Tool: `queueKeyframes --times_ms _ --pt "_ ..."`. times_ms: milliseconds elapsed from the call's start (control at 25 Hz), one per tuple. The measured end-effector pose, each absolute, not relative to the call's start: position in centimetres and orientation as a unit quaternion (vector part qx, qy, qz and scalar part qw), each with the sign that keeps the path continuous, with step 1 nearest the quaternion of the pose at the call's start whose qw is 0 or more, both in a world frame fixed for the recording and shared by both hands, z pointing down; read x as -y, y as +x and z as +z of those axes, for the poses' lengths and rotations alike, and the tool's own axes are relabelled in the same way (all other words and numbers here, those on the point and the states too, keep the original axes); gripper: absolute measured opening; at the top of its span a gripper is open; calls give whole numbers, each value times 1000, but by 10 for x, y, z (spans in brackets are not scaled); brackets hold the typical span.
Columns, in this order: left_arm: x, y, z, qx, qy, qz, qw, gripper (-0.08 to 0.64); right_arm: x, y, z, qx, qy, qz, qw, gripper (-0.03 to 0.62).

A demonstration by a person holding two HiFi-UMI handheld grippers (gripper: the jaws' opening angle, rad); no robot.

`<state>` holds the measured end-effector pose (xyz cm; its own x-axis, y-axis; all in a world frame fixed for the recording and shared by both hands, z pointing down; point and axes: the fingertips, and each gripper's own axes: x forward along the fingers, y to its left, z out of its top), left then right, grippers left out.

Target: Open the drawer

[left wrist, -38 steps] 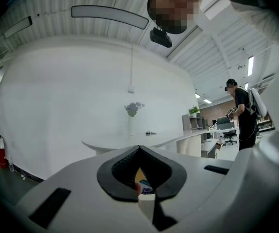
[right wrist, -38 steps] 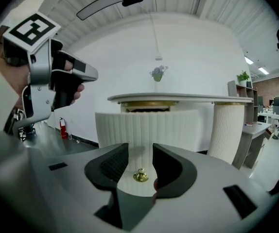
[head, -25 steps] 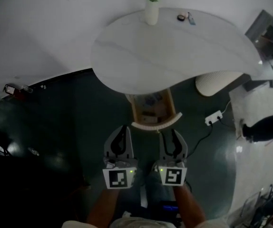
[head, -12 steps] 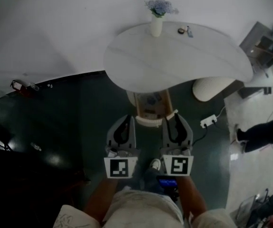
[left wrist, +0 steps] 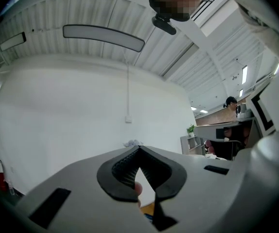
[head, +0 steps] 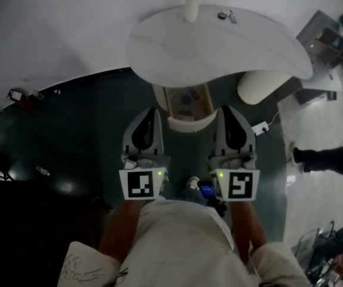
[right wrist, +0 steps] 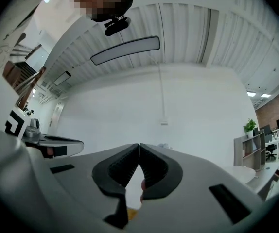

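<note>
White stone-look table [head: 219, 40] with a curved edge stands against a pale wall, over a dark green floor [head: 88, 136]. The drawer [head: 189, 124] sits under the near edge of the table and is pulled out toward the person: its curved white front stands clear of the table edge, and the wooden inside is open to view with a few small items in it that are too blurred to identify. Left gripper [head: 148, 113] is held level just left of the drawer front, apart from it; its jaws are closed tip to tip with nothing between them. Right gripper [head: 229, 111] is held level just right of the drawer front, also not touching it; its jaws have just been closing and now leave only a hairline gap at the tips, with nothing between them. A white vase [head: 190, 8] of pale flowers stands at the far edge of the table, with two small objects [head: 226, 16] near it. A white power strip [head: 260, 127] lies on the floor to the right.
</note>
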<state>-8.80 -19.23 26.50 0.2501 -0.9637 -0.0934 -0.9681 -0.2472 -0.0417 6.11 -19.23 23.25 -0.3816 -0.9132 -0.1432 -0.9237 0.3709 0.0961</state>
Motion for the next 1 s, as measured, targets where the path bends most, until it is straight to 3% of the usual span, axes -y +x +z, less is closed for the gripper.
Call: queueKeyframes --times_ms 1000 --pt "198 -86 250 -609 -790 42 55 -5 202 50 226 -827 -553 95 25 5"
